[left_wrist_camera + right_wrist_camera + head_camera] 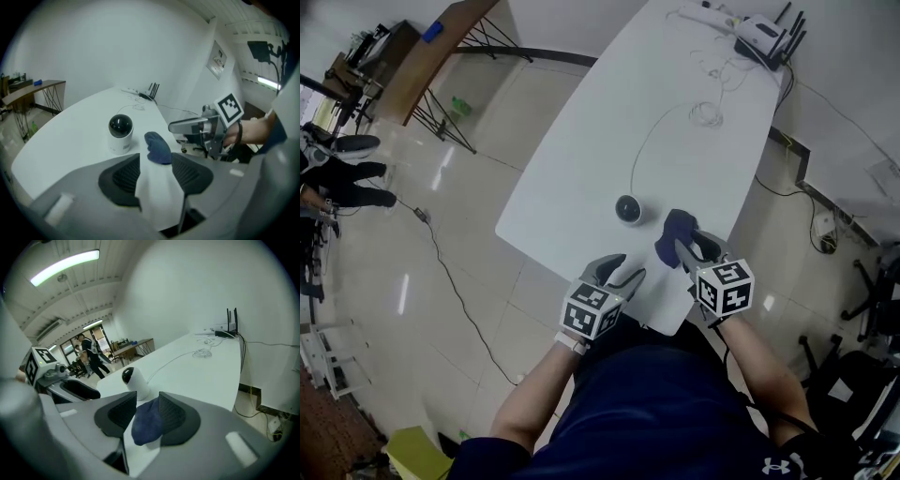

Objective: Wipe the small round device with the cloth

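A long white tabletop (581,159) with rounded corners stands on a glossy tiled floor (412,309). At its far end lies a white router (759,37) with black antennas, and nearer, a thin white cable gathers into a loose coil (706,114). Well apart to the left stands a wooden side table (427,61) on black wire legs, with a small blue object (432,31) on top and something green (460,108) below. A black cable (455,286) trails over the floor. A wall socket (823,225) sits low on the right, near a chair base (872,291). A long ceiling lamp (65,266) glows, and a person (91,355) stands in the background.
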Motion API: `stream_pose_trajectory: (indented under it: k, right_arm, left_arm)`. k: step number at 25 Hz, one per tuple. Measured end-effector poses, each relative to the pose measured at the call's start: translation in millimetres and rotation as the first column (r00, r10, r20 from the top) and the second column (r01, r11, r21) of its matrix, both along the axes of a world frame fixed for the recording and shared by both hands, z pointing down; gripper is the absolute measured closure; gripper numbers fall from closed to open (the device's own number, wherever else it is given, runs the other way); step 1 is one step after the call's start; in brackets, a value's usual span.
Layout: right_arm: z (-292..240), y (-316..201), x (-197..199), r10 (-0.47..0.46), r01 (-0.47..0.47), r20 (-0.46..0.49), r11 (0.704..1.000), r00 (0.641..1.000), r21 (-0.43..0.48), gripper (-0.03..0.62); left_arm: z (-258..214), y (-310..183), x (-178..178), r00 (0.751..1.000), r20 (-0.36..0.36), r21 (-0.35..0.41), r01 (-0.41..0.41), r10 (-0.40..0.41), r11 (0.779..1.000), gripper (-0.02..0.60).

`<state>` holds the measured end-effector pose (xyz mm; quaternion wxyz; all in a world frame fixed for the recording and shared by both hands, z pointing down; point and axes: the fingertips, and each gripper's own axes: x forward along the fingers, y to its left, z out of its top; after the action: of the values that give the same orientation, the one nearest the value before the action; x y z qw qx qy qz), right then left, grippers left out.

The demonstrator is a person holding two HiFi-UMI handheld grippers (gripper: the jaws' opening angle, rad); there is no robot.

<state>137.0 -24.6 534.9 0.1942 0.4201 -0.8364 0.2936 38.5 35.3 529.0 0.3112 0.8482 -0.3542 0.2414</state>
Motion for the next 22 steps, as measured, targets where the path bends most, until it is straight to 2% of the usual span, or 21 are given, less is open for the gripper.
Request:
stream_pose_trajectory:
  k: [2, 5, 7, 9, 14, 18, 22]
  right_arm:
    - [-11.0, 14.0, -5.3, -0.027, 0.027, 0.056, 1.000, 0.998, 0.006, 0.475]
    - [-30.1, 34.1, -14.6, -0.056, 0.055, 0.148, 0.998, 0.987, 0.010, 0.552]
    - [-50.1, 44.4, -21.6, -0.064, 0.060, 0.221, 0.998, 0.973, 0.025, 0.567]
    - [-71.4, 51.8, -27.7, -0.065, 0.052, 0.255, 0.997, 0.965, 0.059, 0.580]
    - [-105.5, 74.8, -45.9, -0.024, -0.009, 0.196, 0.986, 0.980, 0.165, 0.582]
    - [-112.9, 82.6, -52.8, 0.101, -0.130, 0.144, 0.969, 0.984, 0.211, 0.582]
    - [-112.7, 93.2, -64.4, 0.197, -0.217, 0.107, 0.948, 0.975, 0.231, 0.582]
  left_arm:
    - [-9.1, 6.5, 2.0, 0.999, -0.024, 0.031, 0.038, -0.037, 0.999, 0.379]
    - [-25.8, 25.1, 9.2, 0.996, -0.080, 0.026, 0.047, -0.045, 0.999, 0.396]
    - [-38.4, 33.2, 9.0, 0.993, -0.106, 0.033, 0.049, -0.045, 0.998, 0.408]
    - [-50.8, 36.7, 4.3, 0.991, -0.123, 0.062, 0.051, -0.043, 0.997, 0.413]
    - [-67.3, 55.3, -12.5, 0.988, -0.153, 0.140, -0.001, 0.022, 0.990, 0.425]
    - [-68.8, 57.2, -25.8, 0.988, -0.110, 0.239, -0.082, 0.111, 0.968, 0.430]
    - [-77.4, 60.9, -43.7, 0.980, -0.116, 0.281, -0.123, 0.161, 0.952, 0.434]
